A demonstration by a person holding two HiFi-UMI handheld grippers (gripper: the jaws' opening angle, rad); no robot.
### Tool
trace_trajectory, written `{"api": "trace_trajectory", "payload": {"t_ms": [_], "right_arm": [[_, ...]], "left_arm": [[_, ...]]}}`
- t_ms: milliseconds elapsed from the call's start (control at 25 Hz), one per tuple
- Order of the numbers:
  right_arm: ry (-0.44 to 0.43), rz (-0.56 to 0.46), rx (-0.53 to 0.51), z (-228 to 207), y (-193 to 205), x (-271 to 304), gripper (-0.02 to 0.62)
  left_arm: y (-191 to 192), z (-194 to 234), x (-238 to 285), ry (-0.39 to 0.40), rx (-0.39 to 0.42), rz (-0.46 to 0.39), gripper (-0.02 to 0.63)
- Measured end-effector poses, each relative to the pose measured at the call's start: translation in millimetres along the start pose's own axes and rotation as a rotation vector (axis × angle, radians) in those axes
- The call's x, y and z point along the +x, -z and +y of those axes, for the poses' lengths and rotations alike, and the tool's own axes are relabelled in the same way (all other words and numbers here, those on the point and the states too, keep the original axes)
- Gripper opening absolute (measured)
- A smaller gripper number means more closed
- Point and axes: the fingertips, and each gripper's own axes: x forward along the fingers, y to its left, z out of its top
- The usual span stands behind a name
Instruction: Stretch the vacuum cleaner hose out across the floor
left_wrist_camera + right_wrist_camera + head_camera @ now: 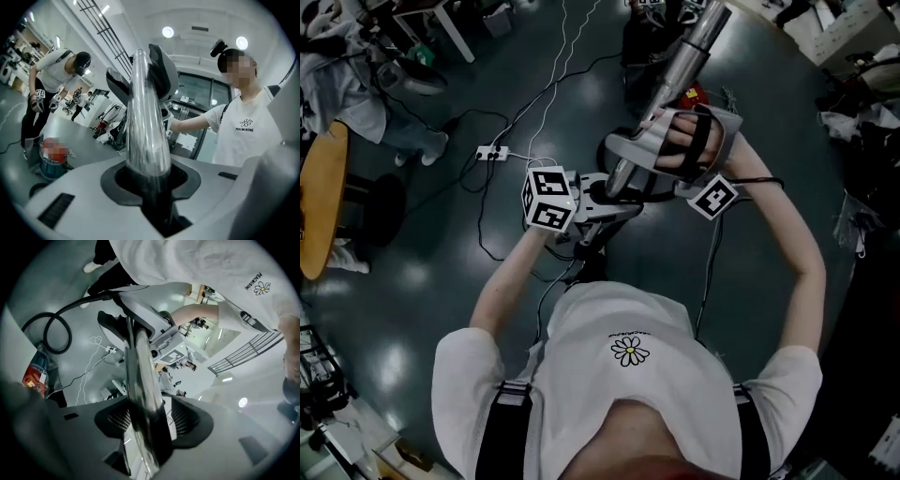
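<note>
Vacuum cleaner wand (pixel 692 52), a chrome tube, is held over the dark floor (pixel 441 272) in front of the person, slanting away to the upper right in the head view. Left tongs (pixel 150 187) pinch the tube nearer the person. Right tongs (pixel 150 420) sit further along, spread slightly, with the tube between them and the pads clear of it. In the right gripper view a black hose (pixel 86 300) loops beyond the wand.
</note>
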Motion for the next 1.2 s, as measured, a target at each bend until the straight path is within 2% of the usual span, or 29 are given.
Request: {"api": "trace_trajectory", "payload": {"t_ms": [80,160,200,240,280,360,440,480,560,640,720,800,880,920,1000,1040,1080,1160,1200], "right_arm": [[0.029,0.151,0.075,-19,23,-44,0.221],[0.097,0.41,0.203,-47,84,-107,0.221],[0.133,0.54,0.305,-60,116,-142,0.221],[0.16,0.636,0.447,-69,138,-176,0.221],[0.176,0.688,0.61,-75,147,-203,0.221],[0.227,0.701,0.927,-82,137,-236,0.22],[0.39,0.674,1.267,-79,111,-249,0.219],[0.444,0.687,1.458,-62,92,-251,0.219],[0.474,0.756,1.905,-1,43,-255,0.219],[0.518,0.755,2.417,67,-22,-248,0.219],[0.533,0.676,2.889,112,-96,-236,0.219],[0.54,0.58,3.23,131,-165,-230,0.219],[0.589,0.5,3.491,143,-217,-224,0.219],[0.642,0.456,3.617,151,-236,-220,0.219],[0.805,0.386,3.843,169,-271,-215,0.221],[0.881,0.387,3.919,179,-287,-216,0.221],[0.921,0.418,3.966,190,-300,-217,0.221],[0.885,0.495,4.017,209,-319,-211,0.221],[0.851,0.496,4.046,211,-325,-203,0.221]], "left_arm": [[6,-21,10,-0.034,0.026,0.004,0.107],[7,-30,6,-0.105,0.02,-0.036,0.104],[6,-32,1,-0.153,0.007,-0.069,0.103],[4,-33,-2,-0.198,-0.007,-0.106,0.101],[1,-36,-3,-0.235,-0.017,-0.148,0.1],[-13,-46,-6,-0.284,-0.037,-0.25,0.1],[-30,-58,-13,-0.321,-0.056,-0.361,0.092],[-36,-64,-17,-0.342,-0.061,-0.405,0.091],[-40,-74,-25,-0.381,-0.073,-0.476,0.091],[-38,-80,-35,-0.417,-0.089,-0.531,0.086],[-31,-86,-45,-0.444,-0.104,-0.558,0.084],[-22,-103,-51,-0.455,-0.11,-0.572,0.083],[-14,-118,-51,-0.445,-0.106,-0.572,0.083],[-11,-122,-51,-0.434,-0.102,-0.563,0.083],[-5,-129,-45,-0.408,-0.086,-0.529,0.083],[-4,-132,-40,-0.398,-0.073,-0.512,0.083],[-5,-135,-36,-0.391,-0.059,-0.502,0.083],[-12,-132,-36,-0.383,-0.036,-0.504,0.083],[-18,-130,-39,-0.38,-0.028,-0.513,0.083]]}}
